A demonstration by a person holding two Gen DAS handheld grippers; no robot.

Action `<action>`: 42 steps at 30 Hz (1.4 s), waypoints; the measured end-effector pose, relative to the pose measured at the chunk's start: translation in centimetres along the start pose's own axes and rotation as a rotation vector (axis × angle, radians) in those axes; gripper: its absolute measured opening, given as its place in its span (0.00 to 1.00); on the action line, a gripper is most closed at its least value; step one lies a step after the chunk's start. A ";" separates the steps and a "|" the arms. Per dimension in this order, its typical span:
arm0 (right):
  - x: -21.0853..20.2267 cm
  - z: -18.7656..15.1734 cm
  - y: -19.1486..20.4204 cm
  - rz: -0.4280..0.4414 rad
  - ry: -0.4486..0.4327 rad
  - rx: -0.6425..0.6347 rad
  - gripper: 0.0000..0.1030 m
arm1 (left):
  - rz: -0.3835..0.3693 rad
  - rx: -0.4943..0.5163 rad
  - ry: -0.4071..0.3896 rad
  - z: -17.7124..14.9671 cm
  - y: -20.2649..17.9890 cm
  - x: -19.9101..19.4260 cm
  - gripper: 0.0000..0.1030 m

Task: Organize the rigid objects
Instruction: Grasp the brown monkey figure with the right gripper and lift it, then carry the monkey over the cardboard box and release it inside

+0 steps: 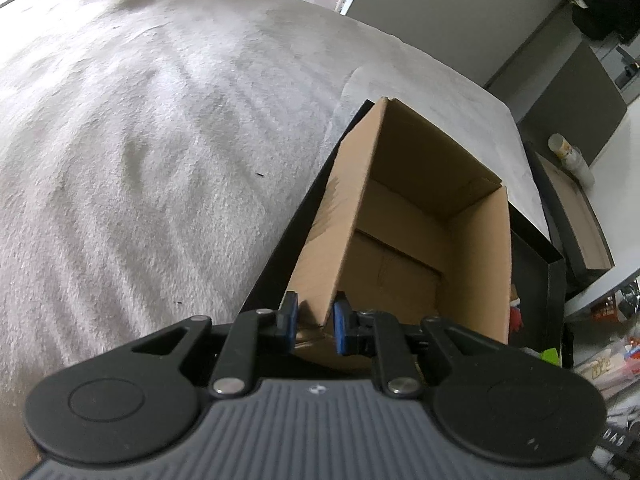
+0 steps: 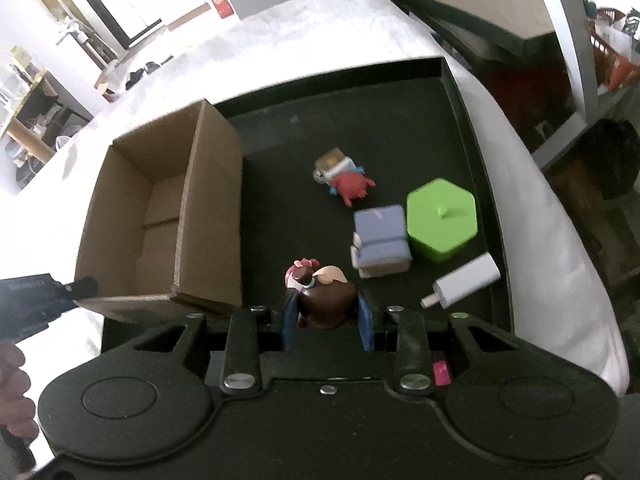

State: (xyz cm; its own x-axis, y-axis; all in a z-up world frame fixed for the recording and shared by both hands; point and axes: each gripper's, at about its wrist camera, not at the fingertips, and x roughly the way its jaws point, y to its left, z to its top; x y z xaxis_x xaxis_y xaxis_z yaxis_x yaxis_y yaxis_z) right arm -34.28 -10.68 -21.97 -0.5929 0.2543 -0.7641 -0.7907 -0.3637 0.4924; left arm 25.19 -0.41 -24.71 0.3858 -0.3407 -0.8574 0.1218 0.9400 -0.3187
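Clamping a brown toy figure (image 2: 325, 300) in its jaws, the right gripper (image 2: 326, 322) is facing the cardboard box (image 2: 160, 216) at frame left, whose wall the left gripper (image 1: 314, 320) is pinching.

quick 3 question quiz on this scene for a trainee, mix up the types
1. True or false: the cardboard box already holds toys.
2. What does the right hand-held gripper hold? A) green hexagonal box B) brown toy figure C) white adapter
3. Fill in: the left hand-held gripper is pinching the box's ____.

Key
1. False; its inside shows only bare cardboard.
2. B; the brown toy figure sits between the pads, while the green hexagonal box and white adapter lie on the black tray.
3. Wall.
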 end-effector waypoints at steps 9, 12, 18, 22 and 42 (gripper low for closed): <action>-1.9 2.1 2.7 0.030 -0.080 -0.025 0.30 | -0.015 0.001 -0.006 0.3 0.5 -0.2 0.15; -2.2 2.9 3.6 0.022 -0.113 -0.031 0.30 | -0.012 -0.003 -0.005 0.4 0.9 -0.1 0.16; -2.1 4.8 5.2 0.043 -0.146 -0.031 0.30 | 0.043 0.059 -0.038 0.7 0.4 0.3 0.16; -1.3 5.4 6.3 0.056 -0.161 -0.009 0.30 | 0.038 0.051 -0.023 1.2 0.6 1.0 0.16; 2.8 8.1 10.6 0.105 -0.174 0.049 0.30 | -0.021 0.095 -0.007 0.7 0.1 2.1 0.16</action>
State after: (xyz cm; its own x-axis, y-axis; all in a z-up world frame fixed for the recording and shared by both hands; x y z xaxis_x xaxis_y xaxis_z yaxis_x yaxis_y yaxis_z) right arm -45.59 -6.56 -15.53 -0.6865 0.3696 -0.6262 -0.7271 -0.3537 0.5884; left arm 26.63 -0.99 -26.25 0.3882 -0.3609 -0.8480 0.2161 0.9301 -0.2970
